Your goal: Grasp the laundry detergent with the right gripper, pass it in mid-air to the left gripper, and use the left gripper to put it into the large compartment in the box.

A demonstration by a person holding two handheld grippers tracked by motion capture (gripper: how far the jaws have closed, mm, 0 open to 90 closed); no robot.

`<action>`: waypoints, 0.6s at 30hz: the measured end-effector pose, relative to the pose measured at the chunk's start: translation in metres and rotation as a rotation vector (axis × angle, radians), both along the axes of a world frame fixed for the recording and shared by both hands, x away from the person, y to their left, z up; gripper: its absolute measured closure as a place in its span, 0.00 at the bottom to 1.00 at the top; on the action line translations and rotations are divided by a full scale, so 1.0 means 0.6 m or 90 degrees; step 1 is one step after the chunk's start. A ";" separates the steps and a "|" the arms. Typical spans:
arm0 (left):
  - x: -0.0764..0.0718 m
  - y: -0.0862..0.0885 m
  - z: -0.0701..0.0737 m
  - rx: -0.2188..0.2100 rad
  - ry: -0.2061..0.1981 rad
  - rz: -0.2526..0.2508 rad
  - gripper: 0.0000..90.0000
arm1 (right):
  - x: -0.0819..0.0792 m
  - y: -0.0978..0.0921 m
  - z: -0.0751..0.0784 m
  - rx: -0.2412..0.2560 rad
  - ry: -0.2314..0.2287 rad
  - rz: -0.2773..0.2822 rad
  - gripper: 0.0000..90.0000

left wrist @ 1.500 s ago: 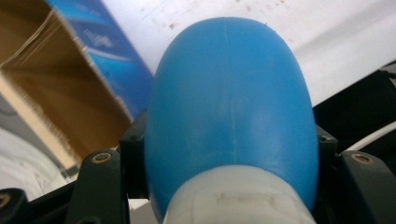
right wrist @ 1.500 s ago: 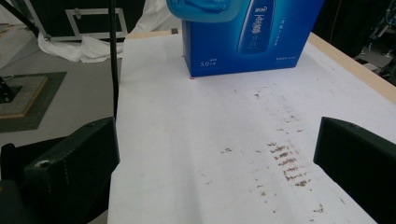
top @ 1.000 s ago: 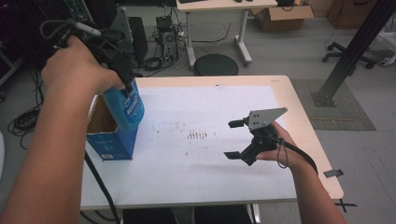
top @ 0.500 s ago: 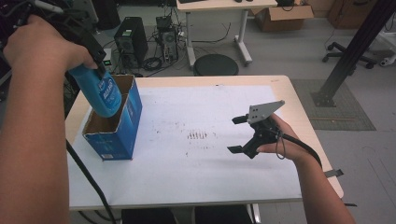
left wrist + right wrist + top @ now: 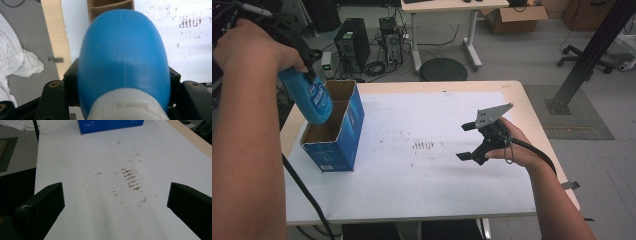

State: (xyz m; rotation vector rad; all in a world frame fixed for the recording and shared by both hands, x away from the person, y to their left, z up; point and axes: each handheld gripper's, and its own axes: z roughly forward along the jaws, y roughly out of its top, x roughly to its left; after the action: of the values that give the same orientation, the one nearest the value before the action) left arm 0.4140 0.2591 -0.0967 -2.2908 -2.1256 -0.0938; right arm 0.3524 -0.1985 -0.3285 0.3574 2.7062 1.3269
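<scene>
A blue bottle [image 5: 310, 98] with a white cap [image 5: 127, 106] hangs tilted in my left gripper [image 5: 305, 61], which is shut on its neck end. The bottle's lower end is over the open top of a blue cardboard box [image 5: 338, 131] at the table's left side. In the left gripper view the bottle [image 5: 122, 55] fills the space between the jaws, with the box's divider [image 5: 110, 7] beyond it. My right gripper [image 5: 462, 141] is open above the right half of the table, nothing between its jaws; the right gripper view [image 5: 116, 205] shows the box [image 5: 110, 126] far ahead.
A white mat [image 5: 432, 175] with brown smudges [image 5: 130, 178] covers the wooden table [image 5: 537, 130]. Computer towers [image 5: 349, 45], a round stool [image 5: 443, 69] and a black stand [image 5: 584, 55] are on the floor behind. White cloth [image 5: 17, 62] lies on the floor left of the table.
My left gripper has lifted the blue bottle up out of the box and drawn it to the left. The right gripper has barely moved.
</scene>
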 end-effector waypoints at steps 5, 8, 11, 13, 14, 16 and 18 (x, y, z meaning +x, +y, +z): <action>0.008 0.004 -0.022 -0.005 0.008 0.005 0.43 | 0.002 0.004 0.006 -0.004 -0.002 0.001 0.02; 0.011 0.005 -0.033 -0.005 0.010 0.004 0.43 | 0.002 0.005 0.008 -0.005 -0.003 0.002 0.02; 0.013 0.006 -0.042 -0.006 0.015 0.007 0.43 | 0.000 0.005 0.009 -0.004 -0.003 0.001 0.02; 0.015 0.006 -0.048 -0.005 0.020 0.007 0.43 | -0.001 0.004 0.008 -0.005 -0.003 0.000 0.02; 0.015 0.006 -0.051 -0.005 0.019 0.007 0.43 | -0.001 0.003 0.008 -0.005 -0.003 0.001 0.02; 0.017 0.006 -0.056 -0.002 0.020 0.005 0.43 | -0.002 0.002 0.007 -0.005 -0.002 0.000 0.02; 0.018 0.005 -0.063 -0.002 0.025 0.007 0.42 | -0.003 0.001 0.006 -0.005 -0.001 -0.002 0.02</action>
State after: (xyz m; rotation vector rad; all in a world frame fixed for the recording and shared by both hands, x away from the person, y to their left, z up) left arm 0.4249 0.2622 -0.1342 -2.2638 -2.1203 -0.0451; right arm 0.3507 -0.1977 -0.3247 0.3600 2.7076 1.3145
